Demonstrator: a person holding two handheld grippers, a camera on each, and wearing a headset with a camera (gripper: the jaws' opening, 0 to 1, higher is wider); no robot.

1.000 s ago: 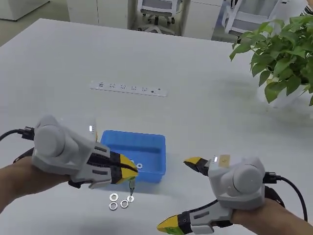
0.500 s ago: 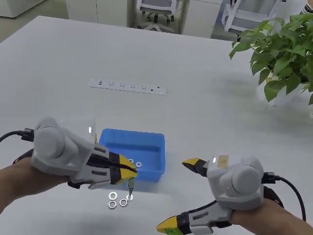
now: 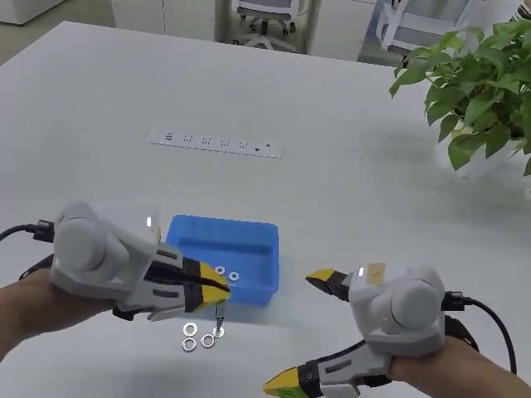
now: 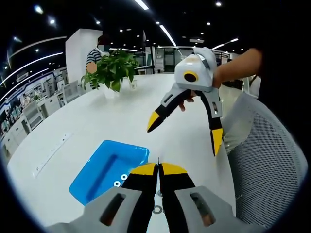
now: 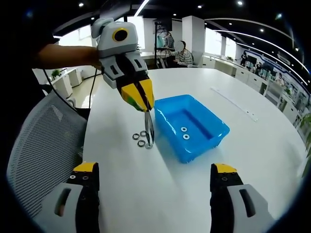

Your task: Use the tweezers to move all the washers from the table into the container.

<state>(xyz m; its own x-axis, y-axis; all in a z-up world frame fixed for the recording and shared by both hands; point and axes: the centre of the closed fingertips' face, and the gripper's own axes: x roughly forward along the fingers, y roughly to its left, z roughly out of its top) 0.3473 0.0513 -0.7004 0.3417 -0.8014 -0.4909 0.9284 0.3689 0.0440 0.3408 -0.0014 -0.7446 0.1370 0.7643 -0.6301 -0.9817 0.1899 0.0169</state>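
Note:
My left gripper is shut on thin metal tweezers that point straight down. Their tip is at the rightmost of several steel washers lying on the white table just in front of the blue container; whether it grips one I cannot tell. Two washers lie inside the container. From the right gripper view the tweezers hang from the left gripper over the washers beside the container. My right gripper is open and holds nothing, a hand's width right of the container.
A white power strip lies further back on the table. A potted green plant stands at the far right. Office chairs stand past the far edge. A mesh chair back is close behind the near edge.
The head view has drifted slightly. My left gripper has eased back from the container, so a second washer inside it now shows. The right gripper has hardly moved.

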